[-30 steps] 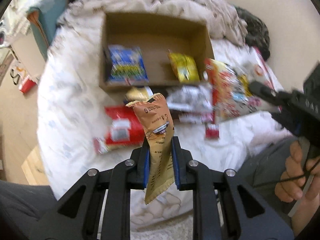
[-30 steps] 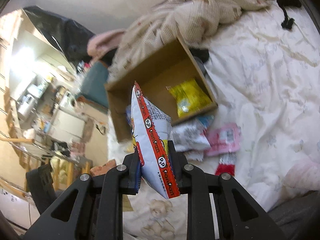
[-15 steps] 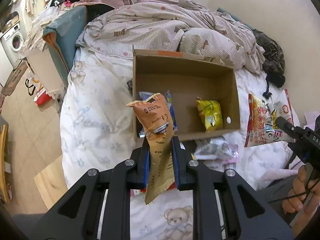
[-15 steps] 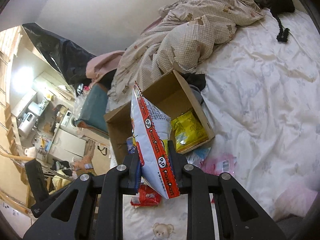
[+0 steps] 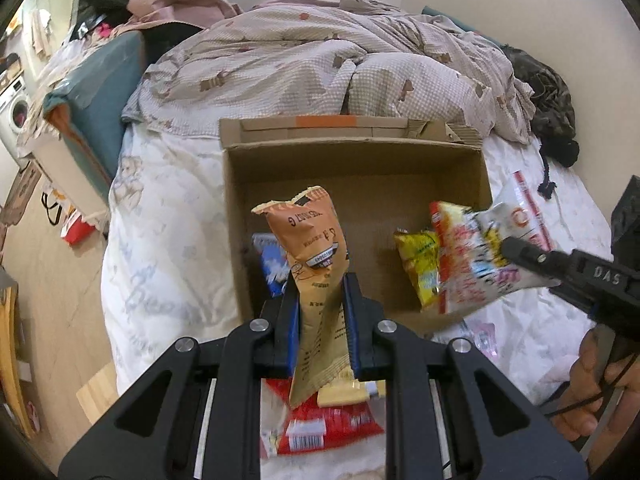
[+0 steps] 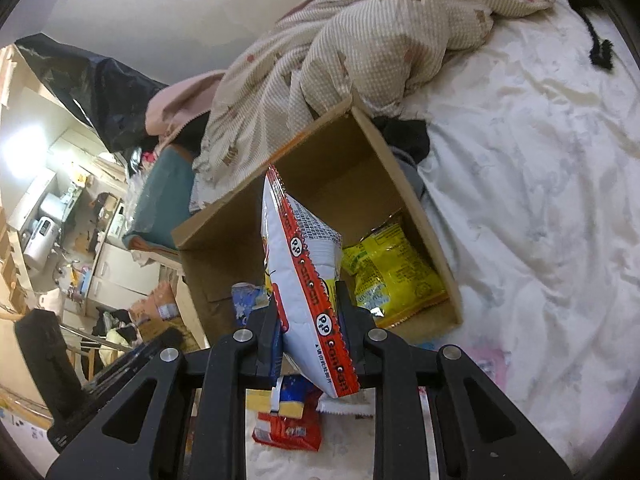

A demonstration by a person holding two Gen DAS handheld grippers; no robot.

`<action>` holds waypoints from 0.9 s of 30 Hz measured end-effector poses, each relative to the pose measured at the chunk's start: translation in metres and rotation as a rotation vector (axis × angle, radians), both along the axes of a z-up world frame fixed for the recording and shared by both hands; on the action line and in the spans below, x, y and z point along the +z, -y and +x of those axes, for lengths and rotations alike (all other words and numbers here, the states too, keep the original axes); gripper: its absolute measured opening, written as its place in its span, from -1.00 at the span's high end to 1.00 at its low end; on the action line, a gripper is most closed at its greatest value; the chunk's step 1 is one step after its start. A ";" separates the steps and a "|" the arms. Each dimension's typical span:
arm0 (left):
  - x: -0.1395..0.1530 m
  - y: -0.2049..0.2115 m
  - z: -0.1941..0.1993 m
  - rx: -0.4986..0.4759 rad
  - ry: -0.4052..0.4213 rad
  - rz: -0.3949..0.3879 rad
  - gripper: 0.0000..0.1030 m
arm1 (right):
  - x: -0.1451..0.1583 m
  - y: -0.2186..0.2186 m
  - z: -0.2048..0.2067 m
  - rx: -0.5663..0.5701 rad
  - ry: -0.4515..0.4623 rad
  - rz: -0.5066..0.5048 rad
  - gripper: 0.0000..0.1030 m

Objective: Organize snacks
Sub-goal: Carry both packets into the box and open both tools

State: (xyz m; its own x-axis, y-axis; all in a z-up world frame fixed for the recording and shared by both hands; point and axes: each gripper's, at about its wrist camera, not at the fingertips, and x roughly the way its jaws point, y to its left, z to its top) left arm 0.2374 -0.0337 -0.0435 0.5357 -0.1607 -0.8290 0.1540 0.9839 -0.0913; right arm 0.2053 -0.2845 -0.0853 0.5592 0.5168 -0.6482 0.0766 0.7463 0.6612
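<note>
Over the bed, left gripper [image 5: 322, 320] clamped an orange packet [image 5: 316, 280], right gripper [image 6: 308, 332] a white bag [image 6: 304, 280], both near the box [image 5: 356, 160]. Carrying step; next, likely release inside.

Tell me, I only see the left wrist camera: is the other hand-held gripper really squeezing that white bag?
Observer: Yes. In the right wrist view the right hand-held gripper is shut on the white bag, pinching it near its red-striped edge.
Operator: Is the whole yellow bag inside the box?
Observer: Yes. The yellow bag lies flat on the floor of the box, against its right wall.
Operator: Is anything hiding behind the box?
Observer: A black cloth lies on the bed by its far corner.
</note>
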 end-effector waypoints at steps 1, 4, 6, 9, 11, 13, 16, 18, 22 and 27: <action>-0.004 0.002 0.005 -0.001 0.001 0.002 0.69 | -0.003 -0.002 0.004 0.004 -0.009 -0.002 0.56; -0.010 0.002 0.013 0.001 0.010 0.008 0.69 | -0.017 -0.009 0.018 0.018 -0.046 -0.010 0.55; -0.015 0.000 0.018 0.011 0.014 0.018 0.69 | -0.025 -0.014 0.026 0.028 -0.064 -0.013 0.56; -0.020 -0.005 0.021 0.024 0.015 0.026 0.69 | -0.038 -0.021 0.037 0.043 -0.093 0.005 0.55; -0.022 -0.010 0.022 0.033 0.003 0.015 0.69 | -0.047 -0.027 0.044 0.054 -0.113 0.032 0.55; -0.023 -0.013 0.022 0.044 -0.001 0.009 0.69 | -0.055 -0.037 0.051 0.070 -0.134 0.050 0.55; -0.026 -0.015 0.024 0.053 -0.011 0.003 0.69 | -0.065 -0.048 0.056 0.089 -0.162 0.075 0.51; -0.028 -0.014 0.024 0.049 -0.016 0.004 0.69 | -0.074 -0.056 0.059 0.127 -0.210 0.098 0.48; -0.029 -0.011 0.023 0.040 -0.012 0.016 0.69 | -0.073 -0.052 0.053 0.101 -0.232 0.065 0.15; -0.027 -0.008 0.021 0.033 0.003 0.025 0.69 | -0.039 -0.033 0.038 0.054 -0.153 0.008 -0.48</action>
